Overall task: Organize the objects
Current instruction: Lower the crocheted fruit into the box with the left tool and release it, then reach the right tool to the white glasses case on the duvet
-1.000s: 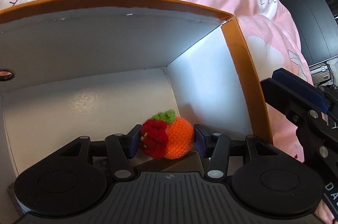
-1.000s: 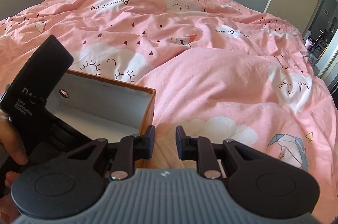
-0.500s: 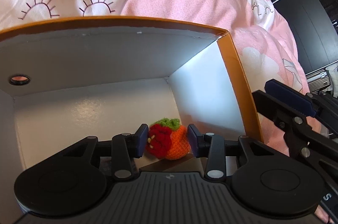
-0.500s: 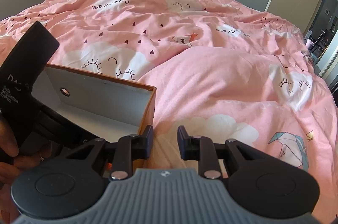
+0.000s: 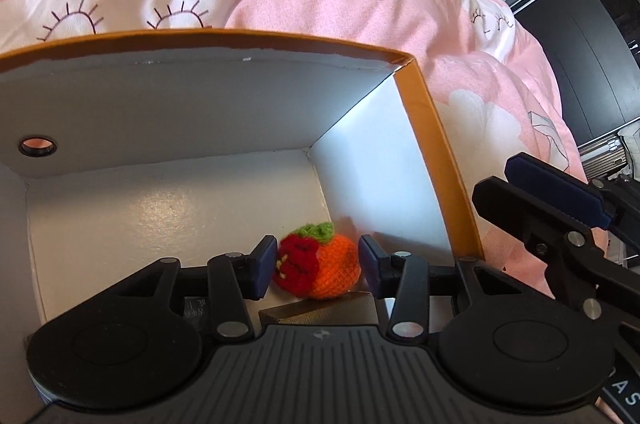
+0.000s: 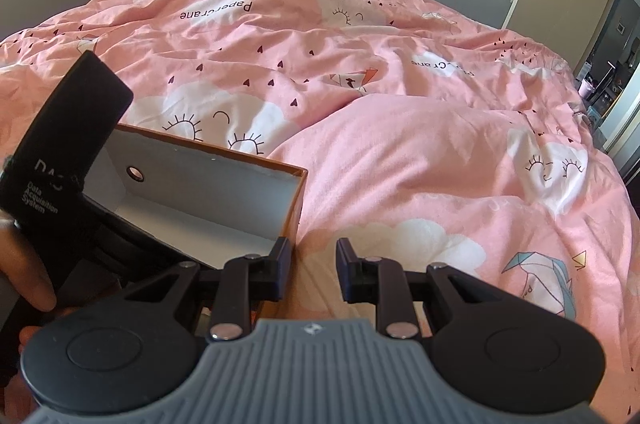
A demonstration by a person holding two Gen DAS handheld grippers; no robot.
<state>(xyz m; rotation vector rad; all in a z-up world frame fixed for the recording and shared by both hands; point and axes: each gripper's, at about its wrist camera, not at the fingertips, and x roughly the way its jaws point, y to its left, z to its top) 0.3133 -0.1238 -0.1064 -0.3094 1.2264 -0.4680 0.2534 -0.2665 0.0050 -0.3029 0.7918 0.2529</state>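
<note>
In the left wrist view, the open orange cardboard box with white inner walls (image 5: 424, 128) fills the frame from nine o'clock to three o'clock, a small round hole (image 5: 37, 146) in its wall at nine. The left gripper (image 5: 316, 266) points down into it; its fingers (image 5: 265, 266) have just been opening and now stand apart on either side of the crocheted orange-and-red fruit with a green leaf top (image 5: 320, 266) — no pad visibly presses on it (the gaps are narrow). The fruit lies inside the box near the right-hand corner, at about six o'clock, partly on a dull flat block (image 5: 320, 312).

The right gripper (image 6: 310, 270) hovers by the box's near corner over the pink patterned duvet on the bed (image 6: 400, 152), fingers slightly apart around nothing. A hand (image 6: 24, 280) shows at eight o'clock.
</note>
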